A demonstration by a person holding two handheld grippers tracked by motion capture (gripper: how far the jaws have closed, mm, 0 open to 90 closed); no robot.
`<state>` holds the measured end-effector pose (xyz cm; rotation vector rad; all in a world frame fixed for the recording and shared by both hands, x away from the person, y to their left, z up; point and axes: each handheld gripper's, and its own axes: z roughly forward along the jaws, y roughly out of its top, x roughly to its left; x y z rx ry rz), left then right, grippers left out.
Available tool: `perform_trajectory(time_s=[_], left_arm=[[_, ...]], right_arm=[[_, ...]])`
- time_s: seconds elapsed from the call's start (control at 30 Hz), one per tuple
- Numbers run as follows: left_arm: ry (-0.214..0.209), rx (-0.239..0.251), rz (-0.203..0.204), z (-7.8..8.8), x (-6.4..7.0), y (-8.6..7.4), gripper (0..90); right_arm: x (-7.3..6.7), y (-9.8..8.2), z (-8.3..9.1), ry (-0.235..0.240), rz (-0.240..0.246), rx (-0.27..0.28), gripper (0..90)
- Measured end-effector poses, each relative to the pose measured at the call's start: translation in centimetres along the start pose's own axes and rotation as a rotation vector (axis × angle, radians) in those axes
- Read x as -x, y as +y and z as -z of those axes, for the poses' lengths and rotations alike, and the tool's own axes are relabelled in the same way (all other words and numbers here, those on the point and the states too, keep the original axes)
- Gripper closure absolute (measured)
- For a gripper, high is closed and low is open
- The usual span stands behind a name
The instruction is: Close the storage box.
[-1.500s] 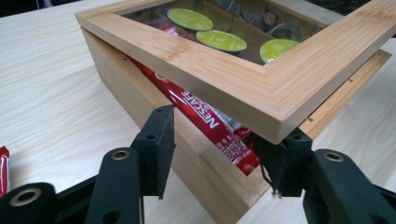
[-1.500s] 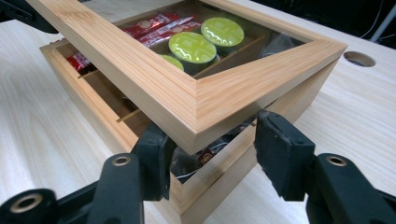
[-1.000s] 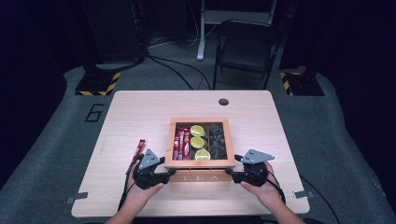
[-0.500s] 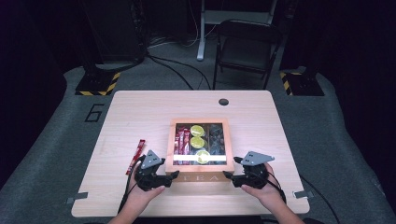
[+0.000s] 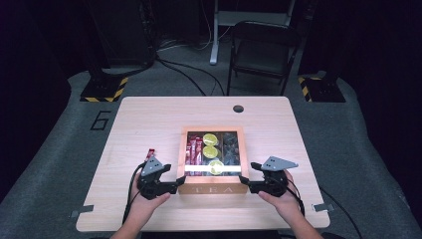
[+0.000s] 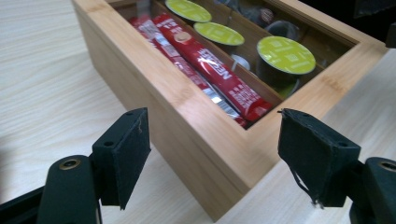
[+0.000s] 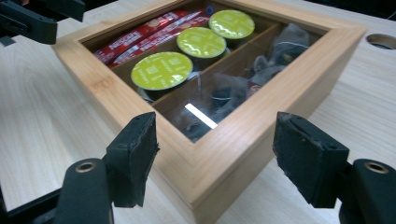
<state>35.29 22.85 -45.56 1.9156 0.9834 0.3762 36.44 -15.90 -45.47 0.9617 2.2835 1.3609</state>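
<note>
My left gripper (image 5: 175, 185) and right gripper (image 5: 245, 183) gape, just opened, at the near corners of the tea box (image 5: 211, 189), pads clear, by the table's (image 5: 149, 119) near edge; inside: red sticks (image 5: 193, 151), green capsules (image 5: 210, 151), dark sachets (image 5: 230, 148); bare wood beyond

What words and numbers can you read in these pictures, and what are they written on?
"TEA": on the front wall of the wooden box.
"6": on the grey floor mat left of the table.
"NESCAFÉ": on a red stick packet inside the box; its smaller print is too blurred to read.
Print on the green capsule lids: too faint to read.
Tea bags in the right compartment: no readable text.
</note>
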Motion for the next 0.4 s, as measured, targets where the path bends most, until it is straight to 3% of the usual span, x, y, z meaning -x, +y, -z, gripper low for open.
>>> perform_trajectory(time_s=[0.07, 0.23, 0.4], left_arm=[[0.003, 0.008, 0.008, 0.1, -0.5, 0.0, 26.4], [0.023, 0.009, 0.023, 0.2, -1.3, -0.1, 26.4], [0.030, 0.003, 0.028, 0.1, -1.8, -0.2, 26.4]], right_arm=[[0.5, -0.1, 0.2, -0.012, -0.010, 0.001, 30.4], [2.3, -0.7, 0.8, -0.025, -0.102, 0.022, 30.9], [4.0, -1.4, 1.3, -0.068, -0.162, 0.023, 31.4]])
